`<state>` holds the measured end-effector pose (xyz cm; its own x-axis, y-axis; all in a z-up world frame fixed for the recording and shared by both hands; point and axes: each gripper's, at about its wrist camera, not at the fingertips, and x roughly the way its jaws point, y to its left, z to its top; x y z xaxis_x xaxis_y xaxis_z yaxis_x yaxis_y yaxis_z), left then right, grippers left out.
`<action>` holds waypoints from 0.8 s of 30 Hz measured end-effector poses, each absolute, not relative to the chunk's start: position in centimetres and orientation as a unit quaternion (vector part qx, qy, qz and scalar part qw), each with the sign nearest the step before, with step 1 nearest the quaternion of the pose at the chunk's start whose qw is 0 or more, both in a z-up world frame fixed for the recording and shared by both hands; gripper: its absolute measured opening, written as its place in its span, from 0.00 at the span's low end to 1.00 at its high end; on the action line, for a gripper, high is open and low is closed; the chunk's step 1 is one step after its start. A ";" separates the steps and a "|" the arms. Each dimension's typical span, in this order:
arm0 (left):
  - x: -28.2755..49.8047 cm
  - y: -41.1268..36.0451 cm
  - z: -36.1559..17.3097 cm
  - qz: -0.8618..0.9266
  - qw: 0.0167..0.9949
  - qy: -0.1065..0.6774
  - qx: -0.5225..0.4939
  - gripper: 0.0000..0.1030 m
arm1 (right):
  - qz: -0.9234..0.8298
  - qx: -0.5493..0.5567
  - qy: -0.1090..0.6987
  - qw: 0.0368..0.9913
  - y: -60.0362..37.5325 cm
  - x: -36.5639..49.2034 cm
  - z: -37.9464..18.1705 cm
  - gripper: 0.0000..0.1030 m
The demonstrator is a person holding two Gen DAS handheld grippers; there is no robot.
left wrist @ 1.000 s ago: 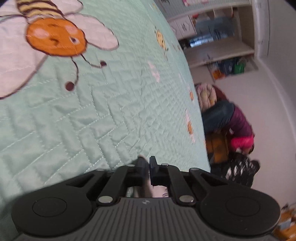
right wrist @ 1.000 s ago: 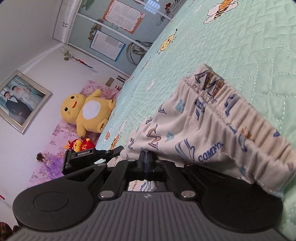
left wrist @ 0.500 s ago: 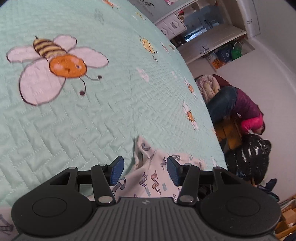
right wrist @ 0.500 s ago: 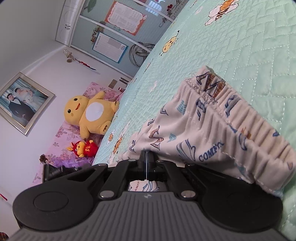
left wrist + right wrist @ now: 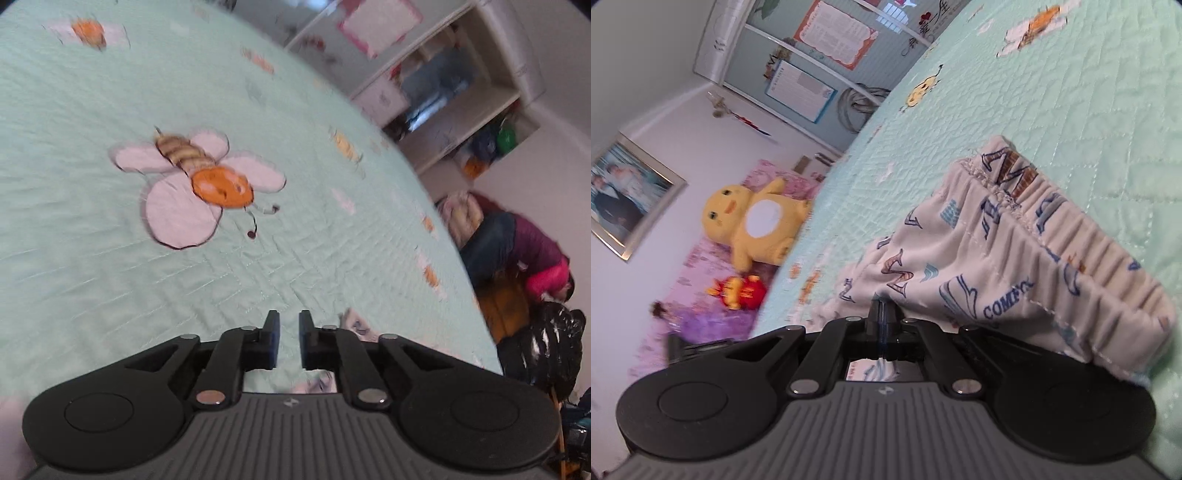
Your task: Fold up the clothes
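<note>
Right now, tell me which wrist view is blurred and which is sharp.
Left wrist view: motion-smeared, the bee print and shelves soft. Right wrist view: printed shorts crisp, the far yellow plush toy slightly soft. Both bend straight lines at the edges.

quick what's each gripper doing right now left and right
Left gripper: jaws closing, nothing between them.
Right gripper: shut on the printed shorts.

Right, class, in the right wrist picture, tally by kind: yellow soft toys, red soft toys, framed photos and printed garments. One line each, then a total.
Yellow soft toy: 1
Red soft toy: 1
Framed photo: 1
Printed garment: 1
Total: 4
</note>
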<state>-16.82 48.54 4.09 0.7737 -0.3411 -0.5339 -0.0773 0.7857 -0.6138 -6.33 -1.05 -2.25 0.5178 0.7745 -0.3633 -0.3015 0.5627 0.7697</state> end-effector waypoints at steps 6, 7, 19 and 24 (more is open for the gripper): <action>-22.0 43.3 2.3 -0.076 0.907 0.348 -0.223 0.25 | 0.363 0.160 0.304 0.866 5.5 -9.4 2.8 0.07; -22.5 43.0 2.0 -0.071 0.911 0.338 -0.224 0.25 | 0.385 0.122 0.298 0.865 7.8 -9.5 3.7 0.08; -24.3 44.0 2.7 -0.096 0.938 0.260 -0.209 0.27 | 0.583 -0.249 0.282 0.720 26.7 -9.4 4.7 0.29; -24.7 44.5 4.1 -0.084 0.951 0.225 -0.195 0.32 | 0.622 -0.261 0.311 0.670 27.9 -8.6 5.5 0.29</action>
